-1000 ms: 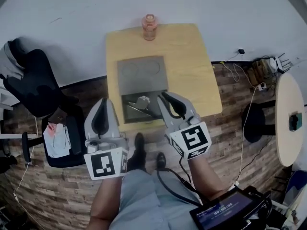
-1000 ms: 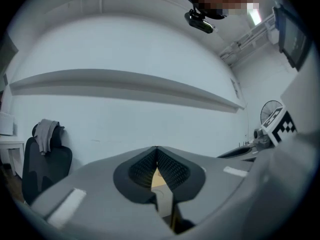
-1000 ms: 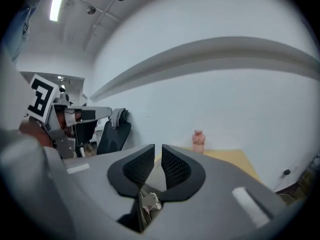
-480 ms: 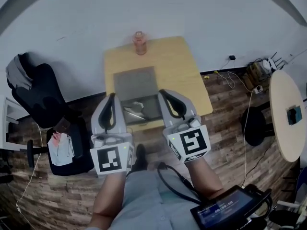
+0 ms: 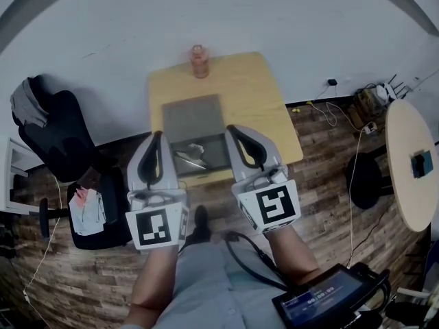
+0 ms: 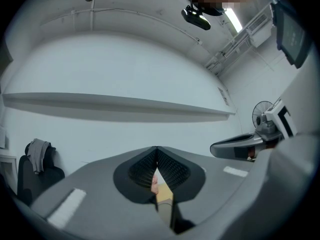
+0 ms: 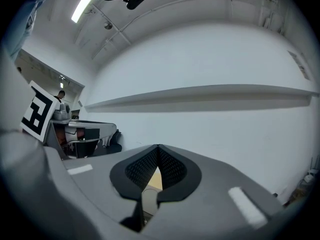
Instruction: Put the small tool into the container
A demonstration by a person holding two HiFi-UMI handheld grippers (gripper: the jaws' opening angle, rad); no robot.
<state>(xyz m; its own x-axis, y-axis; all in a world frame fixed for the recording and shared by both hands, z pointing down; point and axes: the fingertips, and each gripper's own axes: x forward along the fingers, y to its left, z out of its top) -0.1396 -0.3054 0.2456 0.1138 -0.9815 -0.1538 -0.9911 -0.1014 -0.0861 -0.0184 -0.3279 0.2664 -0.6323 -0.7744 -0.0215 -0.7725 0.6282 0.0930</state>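
— How do the right gripper's point(image 7: 158, 150) jaws stand?
— Tips together, nothing between them. A sliver of yellow table point(image 7: 154, 180) shows beneath.
— And beyond?
— A white wall point(image 7: 200, 54) with a long ledge point(image 7: 210, 96); the left gripper point(image 7: 107, 133) is at the left.

Person held both grippers side by side in front of the torso, jaws pointing forward. The left gripper point(image 5: 157, 137) had its jaws closed together, nothing between. The right gripper point(image 5: 230, 129) was likewise closed and empty. Bare left forearm point(image 5: 152, 283) and right forearm point(image 5: 291, 258) trailed behind.
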